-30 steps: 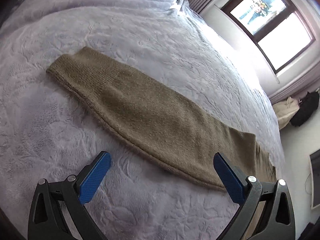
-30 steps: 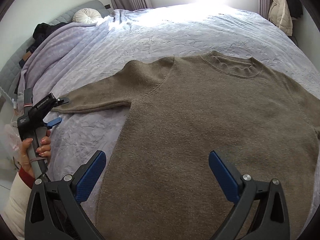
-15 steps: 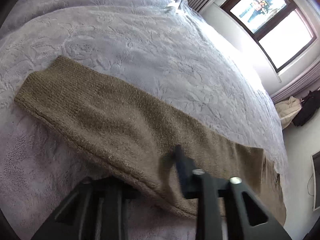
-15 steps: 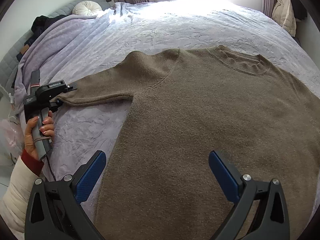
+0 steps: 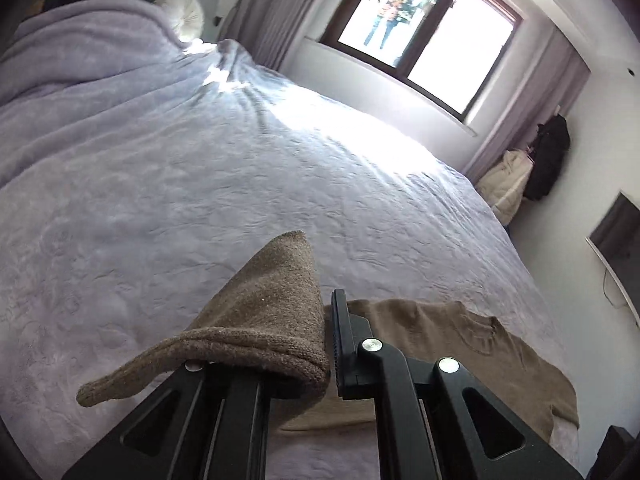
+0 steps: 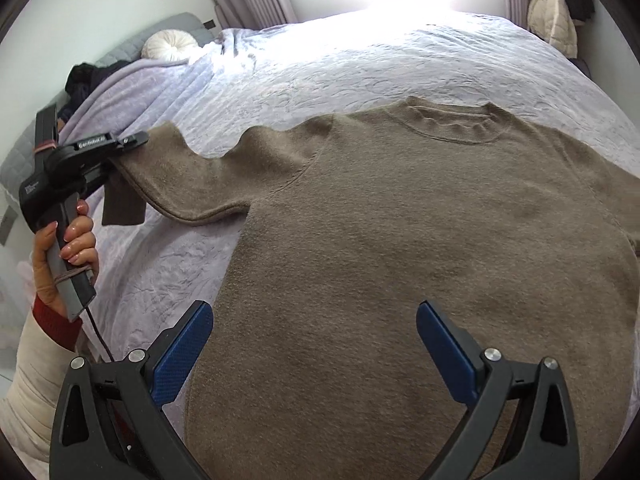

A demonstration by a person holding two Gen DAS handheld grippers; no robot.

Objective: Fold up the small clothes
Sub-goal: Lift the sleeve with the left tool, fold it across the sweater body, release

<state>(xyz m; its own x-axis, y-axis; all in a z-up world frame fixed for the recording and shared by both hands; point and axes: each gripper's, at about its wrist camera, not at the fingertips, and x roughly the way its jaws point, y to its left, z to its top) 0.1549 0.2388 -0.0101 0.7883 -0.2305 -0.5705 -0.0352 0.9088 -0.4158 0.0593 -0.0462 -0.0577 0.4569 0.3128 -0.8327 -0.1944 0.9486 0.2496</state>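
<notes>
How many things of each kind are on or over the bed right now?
Sweaters: 1, brown sweater, one sleeve lifted.
Cushions: 1, white cushion at the head of the bed.
Grippers: 2, left gripper shut on the sleeve, right gripper open above the sweater.
Dark clothes pile: 1.
Total: 5.

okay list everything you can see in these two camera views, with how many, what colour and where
sweater: one, brown, flat on the bed, one sleeve lifted
sleeve: one, brown, cuff end clamped in the left gripper
bed cover: one, lilac, under the sweater
round cushion: one, white, at the headboard
dark clothes: one pile, black, by the headboard
window: one, dark frame, far wall
curtains: grey, beside the window
coat: one, cream, hanging near the window
left gripper: black, shut on the sleeve
right gripper: blue pads, open above the sweater
hand: one, holding the left gripper's handle
</notes>
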